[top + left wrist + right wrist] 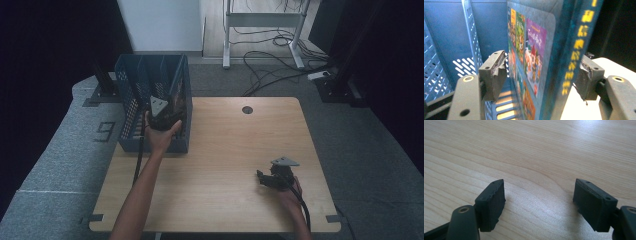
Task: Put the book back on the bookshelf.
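Observation:
A blue slotted plastic crate (131,100) stands on the wooden table's (230,150) far left corner. Inside it, against the right wall, a dark teal book (178,92) stands upright. The left gripper view shows its picture cover and yellow-lettered spine (536,57) in front of the crate's wall (446,37). My left gripper (171,105) reaches into the crate and is open, its jaws straddling the book (541,75) with a thin gap at the left pad (495,75). My right gripper (260,177) rests low over the table's near right part, open and holding nothing (539,195).
The crate has inner dividers (470,30) and its other compartments look bare. A round cable hole (247,110) sits near the table's far edge. Beyond the table are a desk frame (262,30) and loose cables (280,65) on grey floor.

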